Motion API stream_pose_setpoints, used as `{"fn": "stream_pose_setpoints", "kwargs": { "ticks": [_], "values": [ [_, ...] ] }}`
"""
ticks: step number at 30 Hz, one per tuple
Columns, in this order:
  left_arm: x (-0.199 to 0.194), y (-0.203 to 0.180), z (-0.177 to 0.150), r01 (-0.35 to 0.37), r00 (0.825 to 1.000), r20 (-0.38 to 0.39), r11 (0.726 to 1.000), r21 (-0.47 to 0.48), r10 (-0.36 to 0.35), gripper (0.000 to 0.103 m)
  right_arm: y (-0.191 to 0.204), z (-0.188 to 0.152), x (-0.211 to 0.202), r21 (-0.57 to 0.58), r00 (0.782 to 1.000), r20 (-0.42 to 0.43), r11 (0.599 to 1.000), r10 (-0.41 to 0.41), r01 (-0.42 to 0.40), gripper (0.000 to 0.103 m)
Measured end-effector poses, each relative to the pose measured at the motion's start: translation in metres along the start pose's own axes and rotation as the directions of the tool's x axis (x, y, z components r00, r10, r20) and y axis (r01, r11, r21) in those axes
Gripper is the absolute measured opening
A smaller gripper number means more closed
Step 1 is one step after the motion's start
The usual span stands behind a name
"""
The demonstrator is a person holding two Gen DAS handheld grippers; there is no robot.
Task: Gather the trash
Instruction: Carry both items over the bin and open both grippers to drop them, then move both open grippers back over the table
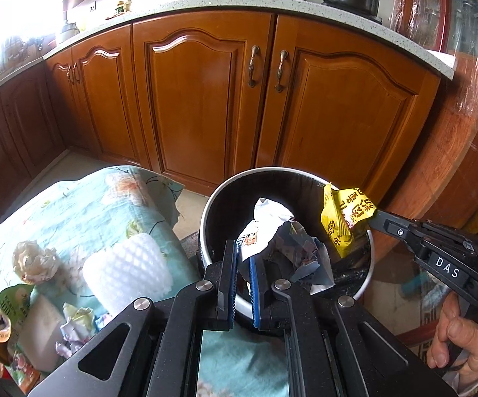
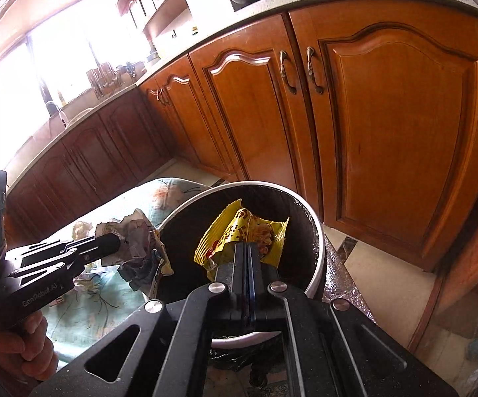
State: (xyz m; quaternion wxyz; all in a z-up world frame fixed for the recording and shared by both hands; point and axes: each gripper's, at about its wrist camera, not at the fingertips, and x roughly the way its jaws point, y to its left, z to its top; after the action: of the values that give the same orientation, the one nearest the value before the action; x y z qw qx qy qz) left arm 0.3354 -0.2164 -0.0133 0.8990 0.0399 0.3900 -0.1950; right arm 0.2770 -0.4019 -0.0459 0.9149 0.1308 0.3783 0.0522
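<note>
A round bin with a black liner and white rim (image 1: 206, 218) stands on the floor beside a cloth-covered table; it also shows in the right wrist view (image 2: 318, 258). My left gripper (image 1: 244, 254) is shut on a crumpled printed paper wad (image 1: 292, 248) and holds it over the bin's near edge; the wad shows in the right wrist view (image 2: 139, 248). My right gripper (image 2: 248, 251) is shut on a yellow snack wrapper (image 2: 242, 235), held over the bin's opening; the wrapper shows in the left wrist view (image 1: 341, 215).
On the floral teal cloth (image 1: 83, 205) lie a white foam fruit net (image 1: 126, 268), a crumpled beige wad (image 1: 34, 261), a green snack bag (image 1: 14, 301) and small paper scraps (image 1: 73, 327). Wooden cabinets (image 1: 206, 99) stand behind the bin.
</note>
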Motion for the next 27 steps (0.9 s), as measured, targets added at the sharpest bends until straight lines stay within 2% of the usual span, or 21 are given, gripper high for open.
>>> {"fn": "stream_pose_setpoints", "kwargs": {
  "ticks": [3,4,6,8,10,14,16,18,27],
  "values": [
    [0.011,-0.004,0.001,0.005,1.0,-0.022,1.0,0.002,-0.005,0.008,-0.004,-0.001,0.009,-0.002,1.0,-0.026,1.0,-0.006,0.005,0.0],
    [0.014,-0.003,0.001,0.007,1.0,-0.03,1.0,-0.006,-0.007,0.011,-0.004,-0.002,0.011,-0.004,0.999,-0.036,1.0,-0.007,0.007,0.006],
    [0.017,-0.003,0.001,0.013,0.999,-0.039,1.0,-0.02,-0.014,0.02,-0.008,-0.002,0.017,-0.006,0.998,-0.06,1.0,-0.007,0.007,0.007],
    [0.018,-0.002,0.002,0.013,0.999,-0.036,1.0,-0.026,-0.014,0.027,-0.011,-0.004,0.019,0.006,0.998,-0.068,1.0,-0.006,0.006,0.013],
    [0.017,-0.002,0.0,0.007,0.999,-0.032,1.0,-0.024,-0.008,0.029,-0.013,-0.006,0.016,0.018,0.998,-0.064,1.0,-0.002,0.004,0.034],
    [0.008,0.003,-0.008,-0.004,1.0,-0.019,0.999,-0.039,0.003,0.036,-0.016,-0.01,0.006,0.047,0.999,-0.037,0.999,0.009,-0.007,0.048],
    [0.001,0.007,-0.016,-0.007,1.0,-0.013,0.998,-0.056,0.006,0.048,-0.015,-0.013,0.0,0.067,1.0,-0.017,0.998,0.018,-0.017,0.077],
    [-0.008,0.01,-0.023,-0.008,1.0,-0.004,0.997,-0.071,0.008,0.051,-0.011,-0.017,-0.006,0.083,0.999,0.002,0.996,0.034,-0.034,0.088],
    [-0.06,0.034,-0.069,-0.027,0.999,0.015,0.988,-0.149,0.029,0.053,0.02,-0.038,-0.026,0.1,0.995,0.03,0.99,0.097,-0.099,0.089]
  ]
}}
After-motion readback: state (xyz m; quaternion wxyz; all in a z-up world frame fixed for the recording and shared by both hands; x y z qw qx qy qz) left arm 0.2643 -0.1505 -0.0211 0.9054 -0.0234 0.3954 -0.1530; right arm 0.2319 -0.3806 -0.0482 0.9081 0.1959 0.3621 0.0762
